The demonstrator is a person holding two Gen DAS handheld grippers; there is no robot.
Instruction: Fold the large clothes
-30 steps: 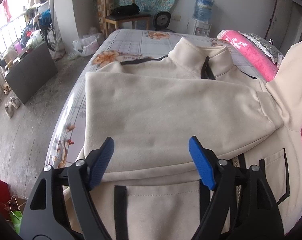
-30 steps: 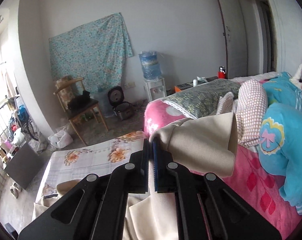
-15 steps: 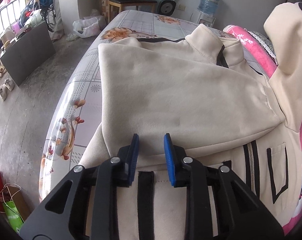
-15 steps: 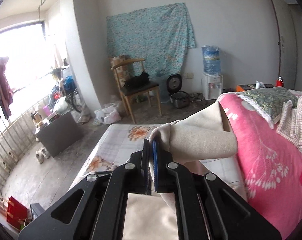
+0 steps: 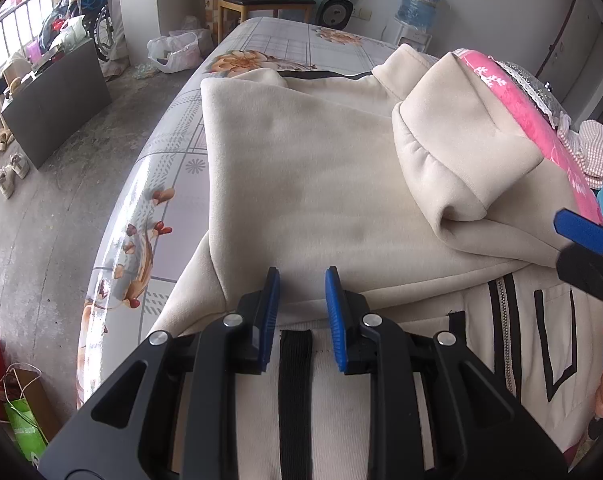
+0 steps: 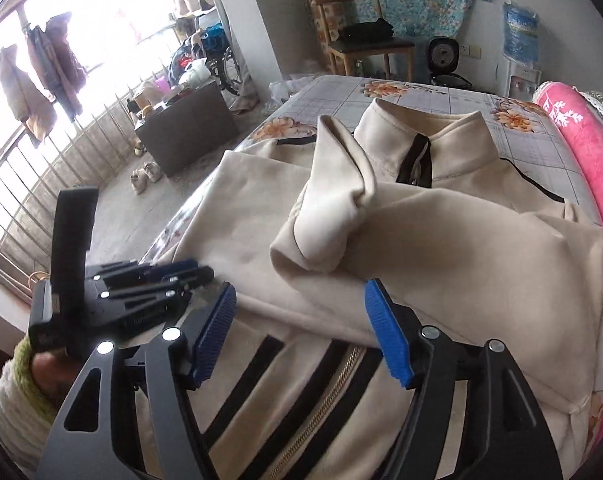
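Note:
A cream zip jacket point(image 5: 309, 184) with black stripes lies on the flowered bed sheet point(image 5: 169, 184), collar at the far end; it also shows in the right wrist view point(image 6: 481, 248). Both sleeves are folded across its chest, and the right sleeve's cuff point(image 5: 441, 168) lies bunched on top, also visible in the right wrist view point(image 6: 321, 236). My left gripper point(image 5: 301, 300) hovers over the lower front, jaws a narrow gap apart, holding nothing. My right gripper point(image 6: 301, 320) is wide open and empty just short of the cuff. The left gripper also shows in the right wrist view point(image 6: 173, 276).
A pink blanket point(image 5: 541, 120) and bedding run along the bed's right side. On the floor to the left stand a dark cabinet point(image 5: 53, 100), shoes point(image 5: 13, 168) and bags. A wooden chair point(image 6: 365, 44) and water dispenser point(image 6: 517, 60) stand beyond the bed.
My right gripper carried the sleeve across the chest, opened and let it drop on the jacket. My left gripper narrowed its jaws and stayed over the lower front.

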